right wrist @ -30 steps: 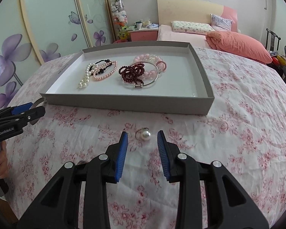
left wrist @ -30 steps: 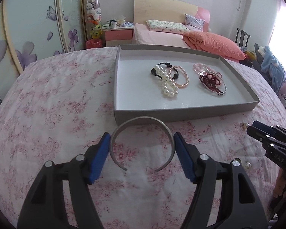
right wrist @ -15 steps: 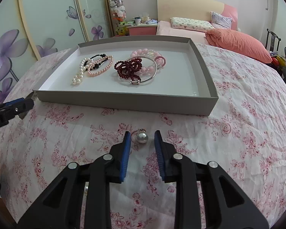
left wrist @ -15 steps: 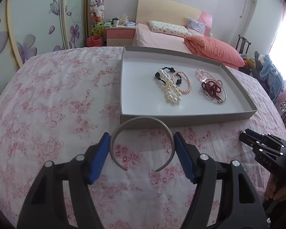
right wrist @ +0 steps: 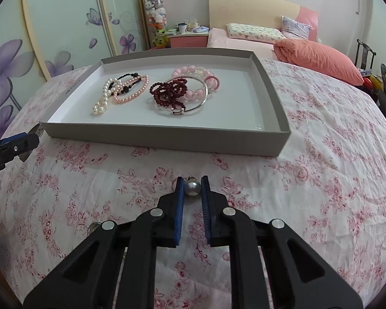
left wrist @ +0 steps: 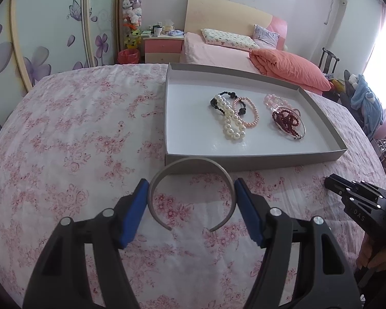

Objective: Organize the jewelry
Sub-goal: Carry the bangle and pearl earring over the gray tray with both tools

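A silver open cuff bangle (left wrist: 190,163) hangs over the flowered cloth just in front of the grey tray (left wrist: 244,161), with my left gripper (left wrist: 191,182) shut on its two sides. In the right wrist view a grey pearl with a small metal loop (right wrist: 192,188) sits between the blue pads of my right gripper (right wrist: 192,181), whose jaws are closing and press on it from both sides. The tray (right wrist: 167,141) holds a white pearl bracelet (left wrist: 231,126), a pink bead bracelet (left wrist: 254,118), dark red beads (right wrist: 169,91) and a thin silver bangle (right wrist: 182,108).
The round table wears a pink flowered cloth (left wrist: 77,141). A small metal piece (right wrist: 92,228) lies on it to the left of the right gripper's arm. Beyond the table stand a bed (left wrist: 218,49), a nightstand (left wrist: 162,46) and a flower-printed wardrobe (right wrist: 51,25).
The right gripper's jaws have closed from well apart onto the pearl. The left gripper has kept the cuff bangle in the same grip.
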Demonstrator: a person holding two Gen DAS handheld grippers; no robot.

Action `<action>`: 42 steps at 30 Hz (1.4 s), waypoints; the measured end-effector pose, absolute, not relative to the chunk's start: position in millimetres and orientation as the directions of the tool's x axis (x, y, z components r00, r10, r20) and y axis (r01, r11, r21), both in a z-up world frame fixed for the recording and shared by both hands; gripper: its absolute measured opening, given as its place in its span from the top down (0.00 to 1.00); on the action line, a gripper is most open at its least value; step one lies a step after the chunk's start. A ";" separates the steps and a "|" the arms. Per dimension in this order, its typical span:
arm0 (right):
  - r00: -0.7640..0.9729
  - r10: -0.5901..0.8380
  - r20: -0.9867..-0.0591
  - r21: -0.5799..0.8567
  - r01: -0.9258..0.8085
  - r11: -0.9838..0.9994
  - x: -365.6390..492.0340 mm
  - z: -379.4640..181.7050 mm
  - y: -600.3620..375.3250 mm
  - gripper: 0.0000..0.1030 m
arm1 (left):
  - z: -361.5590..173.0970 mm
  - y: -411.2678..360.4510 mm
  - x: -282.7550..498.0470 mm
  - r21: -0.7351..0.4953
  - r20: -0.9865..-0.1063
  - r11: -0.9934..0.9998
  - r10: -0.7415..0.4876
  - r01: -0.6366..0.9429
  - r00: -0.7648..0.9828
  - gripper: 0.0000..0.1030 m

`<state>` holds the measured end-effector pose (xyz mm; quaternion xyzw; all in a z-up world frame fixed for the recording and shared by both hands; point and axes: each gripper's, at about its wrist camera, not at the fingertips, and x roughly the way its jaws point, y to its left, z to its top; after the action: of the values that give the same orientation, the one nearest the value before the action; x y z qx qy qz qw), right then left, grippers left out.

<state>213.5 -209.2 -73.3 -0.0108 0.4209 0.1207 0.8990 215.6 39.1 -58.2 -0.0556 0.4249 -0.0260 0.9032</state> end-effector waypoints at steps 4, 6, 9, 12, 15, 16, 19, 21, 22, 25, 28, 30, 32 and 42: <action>0.647 0.209 -0.733 0.093 -0.210 0.973 207.5 -64.8 -216.8 0.86 | -57.6 38.5 213.4 -0.123 -0.761 0.992 -0.092 -0.003 0.643 0.36; 0.668 0.213 -0.713 0.096 -0.208 0.973 203.3 -58.0 -219.2 0.86 | -56.8 38.4 212.1 -0.124 -0.758 0.992 -0.092 -0.004 0.646 0.36; 0.702 0.220 -0.677 0.100 -0.209 0.973 196.8 -46.9 -220.9 0.86 | -54.2 37.3 208.5 -0.127 -0.748 0.992 -0.093 -0.005 0.657 0.36; 0.737 0.229 -0.635 0.095 -0.220 0.971 189.5 -35.4 -219.2 0.86 | -49.5 35.1 202.9 -0.123 -0.731 0.992 -0.086 -0.007 0.676 0.36; 0.763 0.243 -0.599 0.090 -0.237 0.967 183.1 -24.5 -214.5 0.86 | -42.7 31.8 196.4 -0.117 -0.710 0.993 -0.082 -0.002 0.700 0.36; 0.772 0.248 -0.585 0.088 -0.244 0.966 180.4 -21.1 -212.8 0.86 | -39.5 30.1 193.7 -0.113 -0.700 0.994 -0.080 0.000 0.709 0.36; 0.798 0.259 -0.545 0.080 -0.257 0.963 173.9 -11.0 -207.3 0.86 | -29.4 25.6 186.5 -0.110 -0.669 0.994 -0.080 0.008 0.739 0.36; 0.814 0.261 -0.519 0.074 -0.262 0.962 171.1 -3.9 -205.9 0.86 | -20.7 22.8 180.1 -0.105 -0.639 0.994 -0.076 0.011 0.765 0.36; 0.824 0.259 -0.504 0.069 -0.261 0.963 168.9 -0.4 -205.2 0.86 | -16.7 21.6 177.4 -0.103 -0.624 0.995 -0.074 0.013 0.778 0.36; 0.850 0.256 -0.461 0.056 -0.260 0.964 162.9 8.6 -204.7 0.86 | -3.4 16.1 168.6 -0.091 -0.572 0.996 -0.065 0.015 0.818 0.36; 0.866 0.253 -0.430 0.049 -0.258 0.965 158.5 14.9 -202.9 0.86 | 6.3 11.4 161.5 -0.085 -0.533 0.996 -0.066 0.024 0.844 0.36; 0.874 0.255 -0.414 0.049 -0.259 0.965 156.8 18.3 -202.1 0.86 | 11.5 7.1 157.1 -0.082 -0.512 0.996 -0.069 0.031 0.856 0.36; 0.879 0.255 -0.403 0.048 -0.258 0.965 155.3 20.0 -201.7 0.86 | 14.9 2.5 154.2 -0.076 -0.498 0.996 -0.071 0.038 0.864 0.36; 0.897 0.244 -0.368 0.024 -0.254 0.967 149.3 27.0 -199.1 0.86 | 20.9 -6.8 148.7 -0.061 -0.470 0.997 -0.076 0.054 0.879 0.36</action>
<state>149.3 -199.1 27.0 -0.0121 0.1873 0.1278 0.9739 148.7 -6.8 20.9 -0.0230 0.2433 -0.0337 0.9691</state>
